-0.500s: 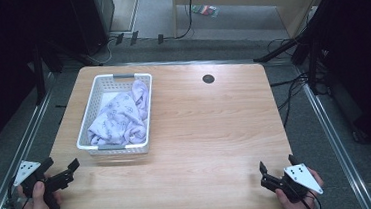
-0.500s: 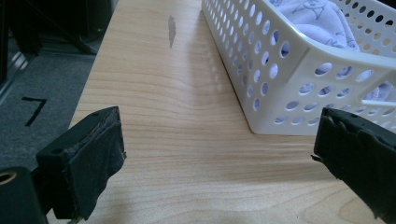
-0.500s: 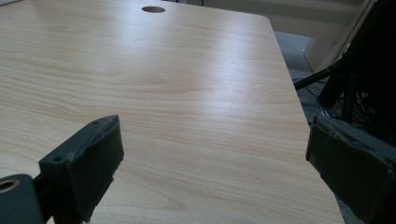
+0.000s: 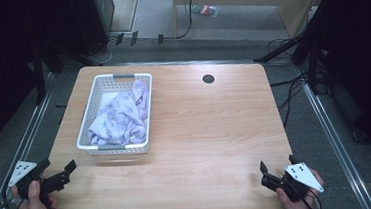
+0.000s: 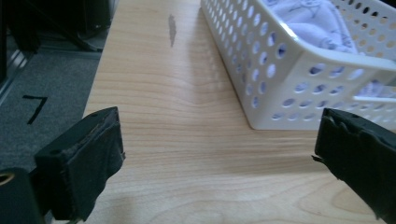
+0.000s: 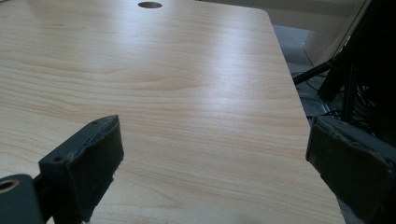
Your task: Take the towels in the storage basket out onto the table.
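A white perforated basket (image 4: 114, 146) stands on the left half of the wooden table (image 4: 211, 132), and a pale lilac printed cloth (image 4: 120, 118) lies crumpled inside it. My left gripper (image 4: 58, 167) hovers at the table's front left corner, open and holding nothing, pointing toward the basket. In the left gripper view the basket's near corner (image 5: 261, 60) stands just ahead of the gripper (image 5: 219, 154), with the cloth (image 5: 310, 18) showing over the rim. My right gripper (image 4: 277, 166) sits at the front right corner, open and holding nothing. In the right gripper view bare tabletop lies between the jaws of the gripper (image 6: 215, 154).
A round cable hole (image 4: 208, 78) sits near the table's far edge, also visible as the hole (image 6: 150, 5) in the right gripper view. Metal floor rails run along both sides of the table. Cables and dark stands crowd the floor at the right (image 4: 316, 69).
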